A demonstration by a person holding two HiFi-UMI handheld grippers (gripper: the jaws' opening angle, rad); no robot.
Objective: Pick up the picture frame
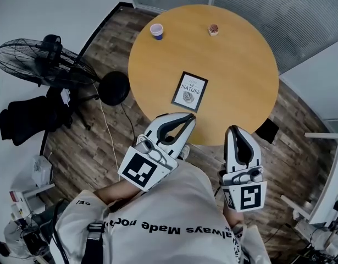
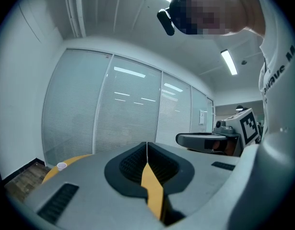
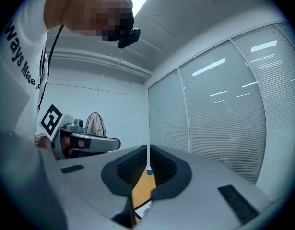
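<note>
The picture frame [image 1: 189, 91] lies flat, face up, on the round wooden table [image 1: 243, 76], towards the edge nearest me and apart from everything else on it. A paper cup [image 1: 156, 31] and a small object [image 1: 213, 29], possibly a little pot though it is too small to tell, sit well away at the far side. My left gripper [image 1: 186, 117] hangs at the table's near rim, just short of the frame, and my right gripper [image 1: 235, 131] hangs beside it. Both have their jaws clenched together on nothing. I judge the risk to be this: a flat frame offers no edge to pinch. If I go in with closed jaws or at too shallow an angle, I may shove it across the tabletop rather than lift it.
</note>
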